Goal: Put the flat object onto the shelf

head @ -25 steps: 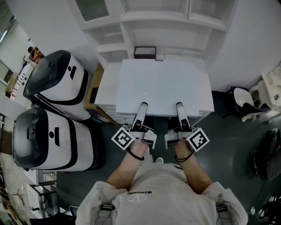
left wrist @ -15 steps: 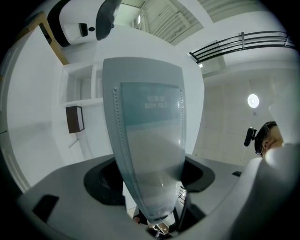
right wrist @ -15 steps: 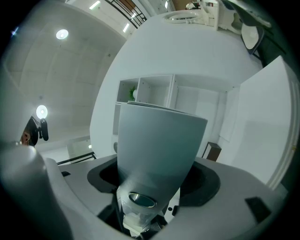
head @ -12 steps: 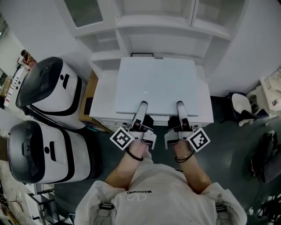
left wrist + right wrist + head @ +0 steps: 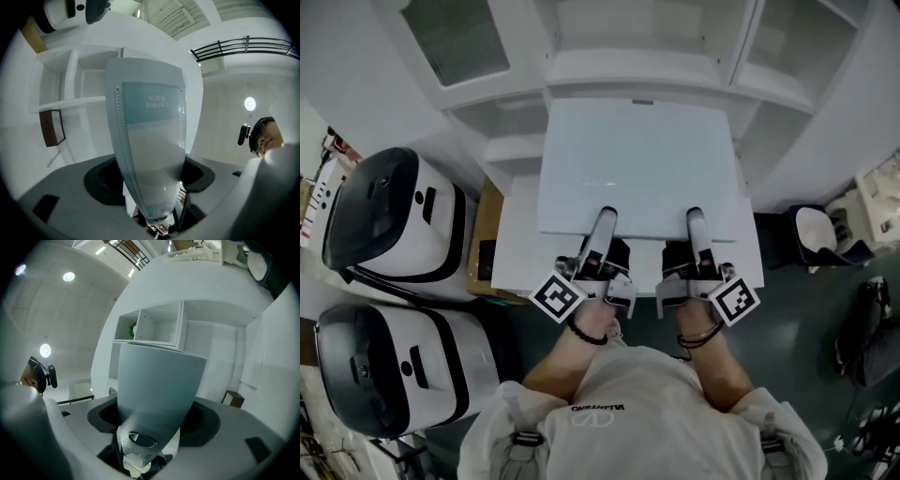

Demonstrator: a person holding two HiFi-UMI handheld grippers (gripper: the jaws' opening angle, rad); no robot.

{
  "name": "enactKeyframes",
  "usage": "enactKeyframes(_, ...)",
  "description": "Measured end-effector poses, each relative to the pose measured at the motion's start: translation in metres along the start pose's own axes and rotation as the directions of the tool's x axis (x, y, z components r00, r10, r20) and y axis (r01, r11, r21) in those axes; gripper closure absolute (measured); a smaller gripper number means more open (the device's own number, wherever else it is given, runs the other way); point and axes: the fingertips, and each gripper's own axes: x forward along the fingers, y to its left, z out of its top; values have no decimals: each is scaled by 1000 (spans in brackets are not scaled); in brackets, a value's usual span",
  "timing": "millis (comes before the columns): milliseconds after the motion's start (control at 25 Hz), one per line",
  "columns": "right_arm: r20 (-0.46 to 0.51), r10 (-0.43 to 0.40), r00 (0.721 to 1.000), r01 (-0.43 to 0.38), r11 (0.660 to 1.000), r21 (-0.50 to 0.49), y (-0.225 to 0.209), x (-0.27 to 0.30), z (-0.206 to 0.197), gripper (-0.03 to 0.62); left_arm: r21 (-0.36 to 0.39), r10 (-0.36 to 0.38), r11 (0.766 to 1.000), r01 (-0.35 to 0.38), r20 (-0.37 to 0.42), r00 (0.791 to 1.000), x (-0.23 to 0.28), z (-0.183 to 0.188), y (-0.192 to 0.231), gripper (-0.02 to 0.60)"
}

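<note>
The flat object (image 5: 637, 169) is a large pale panel, held level in front of the white shelf unit (image 5: 647, 70). My left gripper (image 5: 605, 218) is shut on its near edge at the left and my right gripper (image 5: 695, 218) on its near edge at the right. In the left gripper view the flat object (image 5: 150, 140) runs edge-on away from the jaws toward the shelf (image 5: 79, 101). In the right gripper view the flat object (image 5: 159, 385) fills the middle, with open shelf compartments (image 5: 159, 324) behind it.
Two white and black machines (image 5: 389, 220) (image 5: 384, 361) stand at the left. Beside them is a cardboard box (image 5: 483, 244), and a low white cabinet (image 5: 511, 253) sits under the panel. A white chair (image 5: 820, 230) and a dark bag (image 5: 867, 328) are at the right.
The panel has moved forward and up toward the shelf with both grippers still on it. It now hides the small dark-framed box at the back.
</note>
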Motion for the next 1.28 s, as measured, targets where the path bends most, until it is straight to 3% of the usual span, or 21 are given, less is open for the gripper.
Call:
enactKeyframes(280, 62, 29, 998, -27, 999, -40, -2, 57, 7, 249, -16, -20, 1000, 19, -38, 999, 47, 34, 17, 255)
enactKeyframes(600, 102, 60, 993, -53, 996, -73, 15, 63, 13, 250, -37, -49, 998, 47, -58, 997, 56, 37, 5, 255)
enactKeyframes(1280, 52, 48, 997, -49, 999, 1, -17, 145, 54, 249, -1, 37, 999, -37, -24, 999, 134, 52, 30, 256)
